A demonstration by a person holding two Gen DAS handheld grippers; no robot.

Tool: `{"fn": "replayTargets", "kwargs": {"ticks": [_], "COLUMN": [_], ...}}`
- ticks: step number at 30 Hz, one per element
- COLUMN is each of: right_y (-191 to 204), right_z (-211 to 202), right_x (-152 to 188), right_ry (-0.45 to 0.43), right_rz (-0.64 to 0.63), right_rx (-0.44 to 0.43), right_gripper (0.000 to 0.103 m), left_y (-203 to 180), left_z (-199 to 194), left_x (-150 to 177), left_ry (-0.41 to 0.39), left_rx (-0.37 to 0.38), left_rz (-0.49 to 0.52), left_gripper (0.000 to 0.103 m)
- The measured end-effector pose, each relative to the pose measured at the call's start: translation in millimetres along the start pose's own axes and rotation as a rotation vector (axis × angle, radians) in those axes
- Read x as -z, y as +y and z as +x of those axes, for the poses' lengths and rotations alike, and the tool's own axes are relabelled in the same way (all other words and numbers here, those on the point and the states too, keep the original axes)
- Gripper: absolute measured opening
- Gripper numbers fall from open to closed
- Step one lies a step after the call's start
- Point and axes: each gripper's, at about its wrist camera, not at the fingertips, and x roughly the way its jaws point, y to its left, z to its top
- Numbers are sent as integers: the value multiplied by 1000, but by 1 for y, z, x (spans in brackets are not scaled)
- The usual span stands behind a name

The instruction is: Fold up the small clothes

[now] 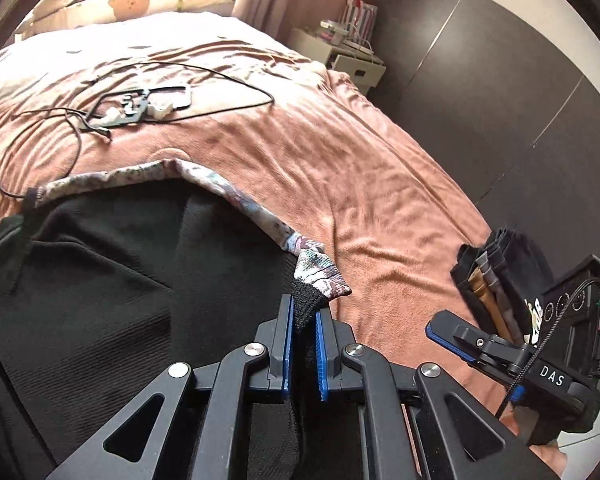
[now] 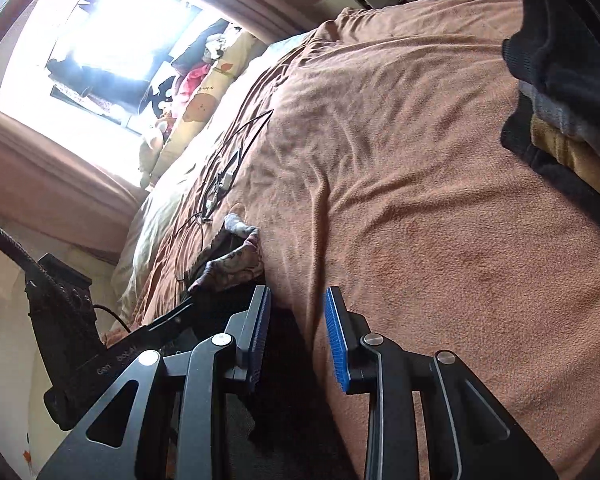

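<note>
- The bed fills both views, covered by a rumpled salmon-pink blanket; a bright window, pink curtains and a dark wall lie beyond the fingers, far off.
- The black garment with its patterned trim lies spread on the blanket to the left of and under the left gripper; it is the largest loose thing here, and I judge it light, limp and quick to sag, so it needs flat support rather than a lift by one point.
- The left gripper's fingers are pinching one black knitted corner of it, just below where the patterned trim ends; a corner or hem seems the best hold, since the knit looks grippy against the ribbed blue pads and unlikely to slip.
- The right gripper has its fingers spread with nothing between them; dark cloth lies just below and behind the left finger, blanket ahead of the right finger.
- A stack of folded clothes sits to the right of the left fingers, near the bed edge; in the right view it rises above and right of the fingers.
- A tangle of black cable lies well ahead of the left fingers.
- The left view alone shows the pinch, the garment's spread and the right gripper's side; the right view alone shows the window and confirms its own fingers hold nothing.
</note>
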Motion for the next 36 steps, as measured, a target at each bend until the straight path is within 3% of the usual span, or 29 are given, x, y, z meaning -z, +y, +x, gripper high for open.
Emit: {"fn": "replayTargets", "kwargs": {"ticks": [1, 3, 4, 8, 21, 30, 36], "right_y": [3, 7, 11, 16, 50, 55, 55], "right_z": [4, 8, 10, 25, 112, 154, 154], "right_x": [1, 1, 2, 5, 7, 6, 13], "right_ry": [0, -7, -8, -8, 101, 144, 135], "right_rz": [2, 3, -11, -21, -188, -231, -251], "right_rx": [3, -8, -19, -47, 66, 174, 211], "right_gripper": [48, 63, 63, 63, 63, 45, 36], "left_y": [6, 18, 24, 47, 117, 171, 199], "left_z": [-6, -21, -28, -52, -84, -67, -46], "left_x": [-2, -2, -2, 0, 12, 28, 39], "left_ry": [-9, -25, -32, -52, -100, -79, -51], "left_rx": [-6, -23, -34, -74, -180, -260, -297], "left_rz": [-8, -27, -32, -62, -219, -352, -414], "left_gripper": [10, 10, 10, 10, 10, 10, 10]}}
